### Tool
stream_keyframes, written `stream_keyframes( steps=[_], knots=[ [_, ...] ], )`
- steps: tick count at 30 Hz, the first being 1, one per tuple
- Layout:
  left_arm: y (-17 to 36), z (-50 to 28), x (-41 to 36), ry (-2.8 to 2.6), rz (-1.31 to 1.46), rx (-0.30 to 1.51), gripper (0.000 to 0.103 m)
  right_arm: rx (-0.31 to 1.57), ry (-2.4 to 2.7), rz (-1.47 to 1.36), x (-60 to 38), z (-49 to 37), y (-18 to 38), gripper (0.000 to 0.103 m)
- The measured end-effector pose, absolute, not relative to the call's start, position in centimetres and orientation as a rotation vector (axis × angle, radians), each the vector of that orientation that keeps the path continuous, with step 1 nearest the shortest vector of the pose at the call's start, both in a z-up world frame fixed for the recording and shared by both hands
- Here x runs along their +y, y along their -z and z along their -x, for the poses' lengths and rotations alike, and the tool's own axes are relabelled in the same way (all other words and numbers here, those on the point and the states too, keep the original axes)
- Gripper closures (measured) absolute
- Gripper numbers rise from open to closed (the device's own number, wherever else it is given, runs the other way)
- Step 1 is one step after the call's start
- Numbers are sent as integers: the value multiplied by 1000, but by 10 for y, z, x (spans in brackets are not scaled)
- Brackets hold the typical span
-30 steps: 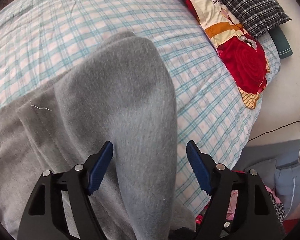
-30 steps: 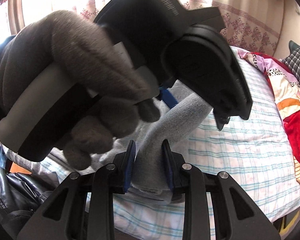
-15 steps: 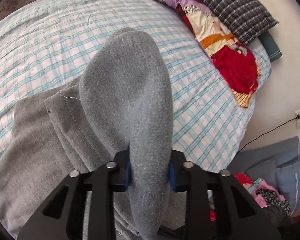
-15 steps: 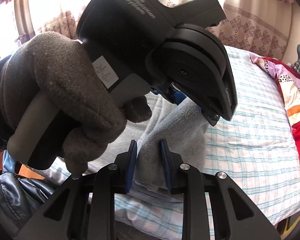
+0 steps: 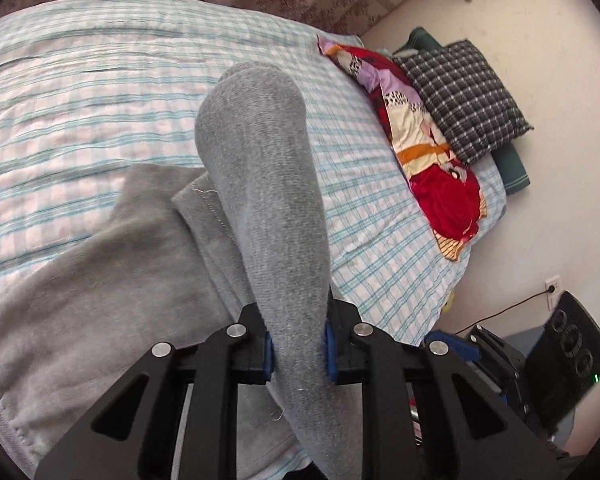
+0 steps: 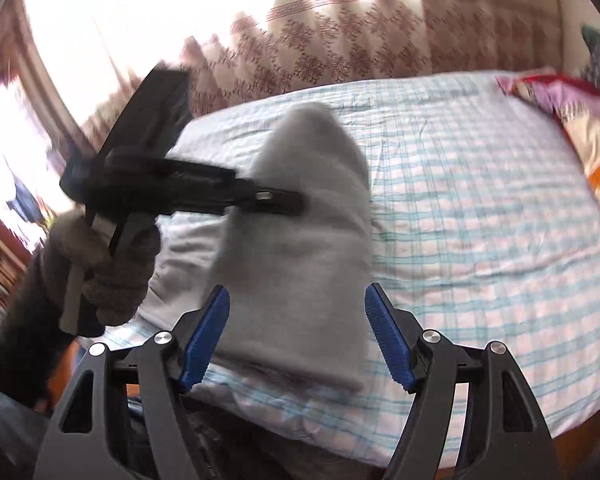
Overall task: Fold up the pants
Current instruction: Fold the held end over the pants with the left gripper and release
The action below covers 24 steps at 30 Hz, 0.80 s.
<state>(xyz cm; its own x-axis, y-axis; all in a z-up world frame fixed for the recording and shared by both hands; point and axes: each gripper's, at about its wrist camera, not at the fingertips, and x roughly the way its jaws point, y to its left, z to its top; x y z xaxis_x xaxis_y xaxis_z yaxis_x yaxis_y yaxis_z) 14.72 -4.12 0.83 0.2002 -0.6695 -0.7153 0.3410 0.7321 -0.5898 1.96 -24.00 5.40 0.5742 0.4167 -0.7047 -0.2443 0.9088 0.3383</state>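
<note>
Grey fleece pants [image 5: 100, 280] lie on the checked bed [image 5: 100, 92]. My left gripper [image 5: 298, 350] is shut on a raised fold of a grey pant leg [image 5: 260, 152], lifting it above the bed. In the right wrist view, my right gripper [image 6: 296, 336] is open, its blue pads either side of the grey pant fold [image 6: 300, 260] without clamping it. The left gripper [image 6: 284, 200] also shows there, held in a gloved hand, pinching the fold from the left.
A colourful floral blanket [image 5: 432, 152] and a dark checked pillow [image 5: 464, 96] lie at the bed's far right by the wall. A black device [image 5: 572, 364] and a cable sit on the floor beside the bed. Patterned curtains [image 6: 340, 40] hang behind.
My left gripper closed on the pant fold and has lifted it. My right gripper, shut on the fold before, has opened and let go.
</note>
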Motion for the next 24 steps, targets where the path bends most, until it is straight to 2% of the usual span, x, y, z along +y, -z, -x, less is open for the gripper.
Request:
stream_keyframes(
  steps=[5,11,18,24],
  knots=[
    [-11,-140,6,704,393,1142,85,922,-386,-254,-225,-17,-43,33],
    [-6,-131,69,646,481,1129,85,970,-469,-174,-184,-28,-27,33],
    [22,-121,151,531,556,1164,85,989,-590,-83,-123,-29,-22,33],
    [48,-116,182,496,605,1189,86,1021,-666,12,-75,-32,-11,33]
  ],
)
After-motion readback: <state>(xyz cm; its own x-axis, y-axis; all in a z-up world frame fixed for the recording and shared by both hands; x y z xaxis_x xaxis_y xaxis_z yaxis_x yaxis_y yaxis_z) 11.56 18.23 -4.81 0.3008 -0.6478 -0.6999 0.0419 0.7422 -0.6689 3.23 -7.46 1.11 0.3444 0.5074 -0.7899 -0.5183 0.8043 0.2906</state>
